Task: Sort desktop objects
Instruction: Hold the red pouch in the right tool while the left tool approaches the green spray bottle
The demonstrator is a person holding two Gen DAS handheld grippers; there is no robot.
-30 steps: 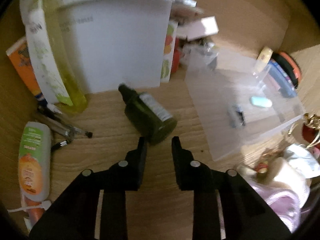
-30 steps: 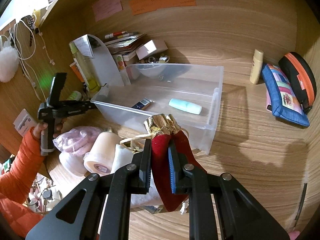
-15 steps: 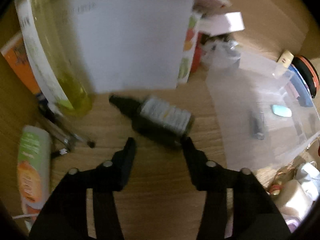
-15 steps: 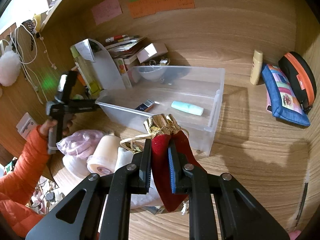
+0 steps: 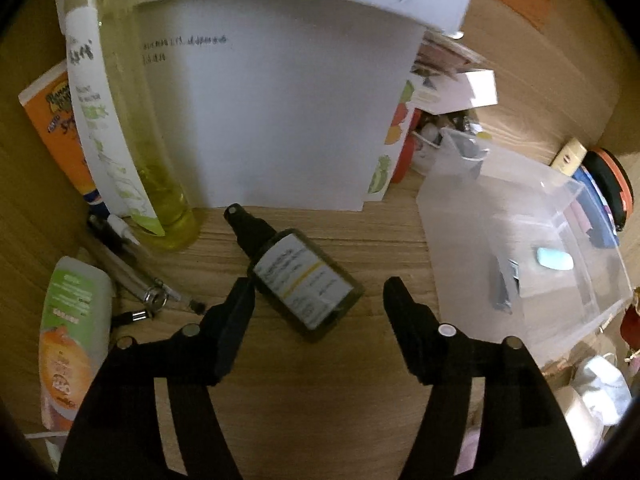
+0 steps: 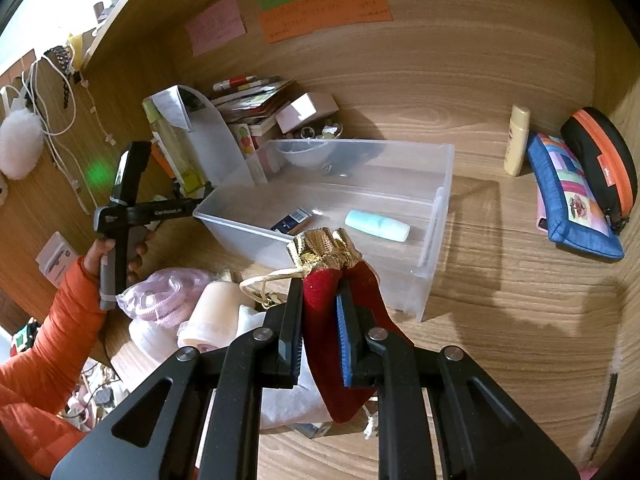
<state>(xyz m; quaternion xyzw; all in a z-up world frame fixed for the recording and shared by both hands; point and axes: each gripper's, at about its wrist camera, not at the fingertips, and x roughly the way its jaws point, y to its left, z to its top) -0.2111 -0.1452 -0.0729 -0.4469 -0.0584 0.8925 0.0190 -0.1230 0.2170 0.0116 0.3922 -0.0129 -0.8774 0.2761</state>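
A dark green spray bottle (image 5: 300, 280) with a white label lies on its side on the wooden desk. My left gripper (image 5: 316, 294) hovers over its lower half. The jaws are opening, the bottle's base sits between the fingertips, and the pads do not press on it. My right gripper (image 6: 320, 284) is shut on a red velvet pouch with a gold top (image 6: 324, 250) and holds it up just in front of the clear plastic bin (image 6: 436, 216). Inside the bin lie a pale blue tube (image 6: 376, 226) and a small dark box (image 6: 292, 220).
A tall yellow-green bottle (image 5: 120, 120), a white sheet holder (image 5: 280, 112), pens (image 5: 132, 272) and an orange-green tube (image 5: 72, 344) crowd the spray bottle's left and back. The bin (image 5: 520, 208) stands to its right. Pencil cases (image 6: 572, 200) and a cream bottle (image 6: 518, 140) stand far right; pink cloth (image 6: 168, 296) near left.
My left gripper has moved in towards the spray bottle and its jaws have spread much wider, so the bottle's base now lies between the fingertips. The right gripper and pouch have stayed put.
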